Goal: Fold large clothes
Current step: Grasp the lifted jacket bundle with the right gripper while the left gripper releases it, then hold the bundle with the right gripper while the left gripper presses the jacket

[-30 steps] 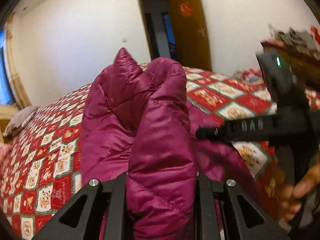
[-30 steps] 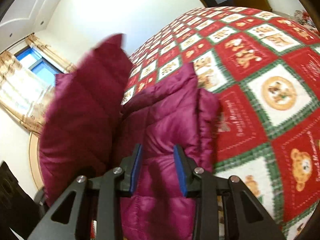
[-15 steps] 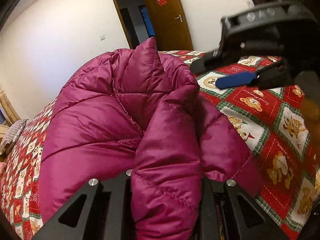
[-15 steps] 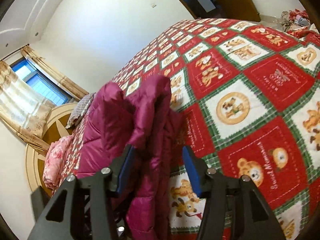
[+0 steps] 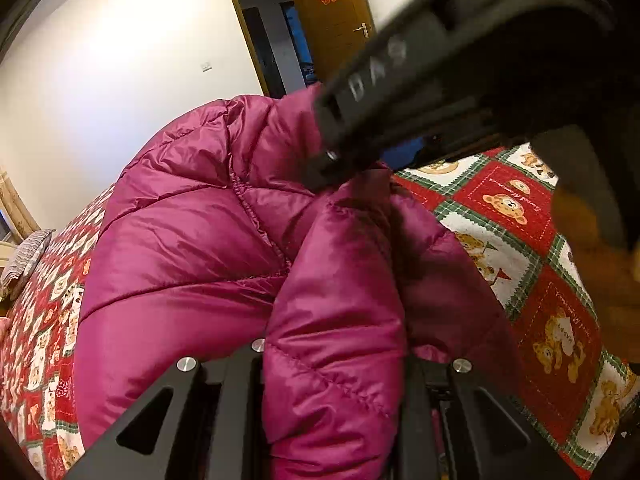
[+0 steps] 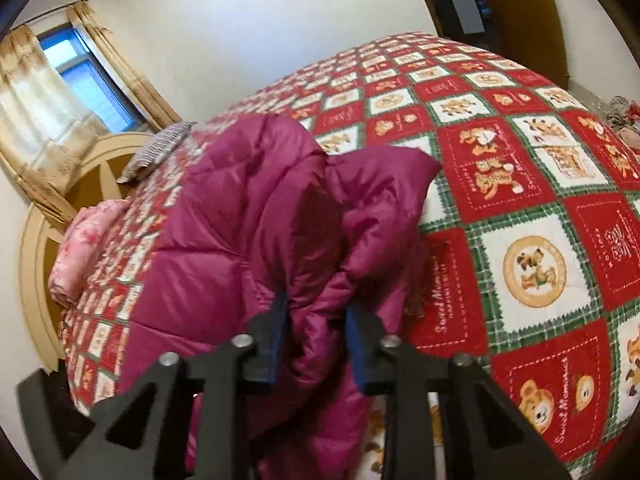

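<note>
While the bed (image 6: 520, 128) fills most of both views under its red, white and green bear-patterned quilt (image 6: 532, 264), we see the magenta puffer jacket (image 5: 192, 248) bunched on it toward the near edge, its quilted panels heaped up rather than lying flat. At the far end of the bed stands a rounded wooden headboard (image 6: 36, 240), with a pink folded blanket (image 6: 80, 240) and a grey striped pillow (image 6: 156, 148) near it, and a curtained window (image 6: 76, 76) sits in the wall behind. Across the room, in the left wrist view, a brown door (image 5: 332, 20) with a red paper ornament stands open beside a dark doorway. We hold our left gripper (image 5: 332, 408) clamped on a thick fold of the jacket, which bulges up between the two black fingers and hides their pads. Our right gripper (image 6: 316, 344) has just been closing, and a narrower ridge of the same jacket now sits pinched between its blue pads (image 6: 280, 340), fabric pressed against both. From the left wrist view that right gripper crosses the upper right as a large blurred black shape, its tip down at the top of the jacket heap, with the hand (image 5: 592, 256) that carries it only a blur at the right edge.
</note>
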Tool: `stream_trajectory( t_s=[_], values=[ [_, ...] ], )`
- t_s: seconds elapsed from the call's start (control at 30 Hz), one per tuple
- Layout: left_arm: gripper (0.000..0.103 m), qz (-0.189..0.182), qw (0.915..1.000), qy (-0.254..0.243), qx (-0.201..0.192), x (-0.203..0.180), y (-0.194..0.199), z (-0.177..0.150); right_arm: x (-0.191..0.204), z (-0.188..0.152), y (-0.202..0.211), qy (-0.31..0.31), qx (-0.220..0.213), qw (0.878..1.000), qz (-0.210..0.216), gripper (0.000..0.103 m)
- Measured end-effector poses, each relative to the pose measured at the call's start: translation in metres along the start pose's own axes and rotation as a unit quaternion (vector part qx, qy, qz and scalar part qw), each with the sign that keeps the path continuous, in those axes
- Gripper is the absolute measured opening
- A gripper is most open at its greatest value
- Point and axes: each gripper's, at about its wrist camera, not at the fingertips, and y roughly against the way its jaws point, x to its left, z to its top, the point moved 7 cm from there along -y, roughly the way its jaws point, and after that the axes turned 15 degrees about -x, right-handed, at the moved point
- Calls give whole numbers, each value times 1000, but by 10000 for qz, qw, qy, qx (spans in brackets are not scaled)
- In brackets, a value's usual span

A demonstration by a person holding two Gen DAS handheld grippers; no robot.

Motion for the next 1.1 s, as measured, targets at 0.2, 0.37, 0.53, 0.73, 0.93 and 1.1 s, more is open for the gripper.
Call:
stream_trajectory(
  t_s=[0.2, 0.37, 0.53, 0.73, 0.93, 1.1],
  values=[
    [20, 149, 9996, -198, 97, -1, 2, 6, -20, -16, -13, -330, 276, 9991, 8, 20],
    [25, 31, 9987, -498, 113, -2, 19, 12, -21, -20, -13, -212, 334, 9992, 7, 17],
    [31, 85, 9948, -1010, -20, -8, 36, 11, -20, -21, -13, -209, 322, 9993, 39, 17],
    [43, -216, 9910, -1286, -309, -8, 64, 5, -24, -20, -14, -240, 387, 9989, 112, 15],
    [57, -948, 9930, -394, -584, 20, 114, 6, -25, -19, -15, -317, 388, 9984, 252, 15],
    [68, -814, 9851, 1160, -971, 94, 116, 45, -23, -21, -12, -225, 341, 9989, 233, 16]
  ],
)
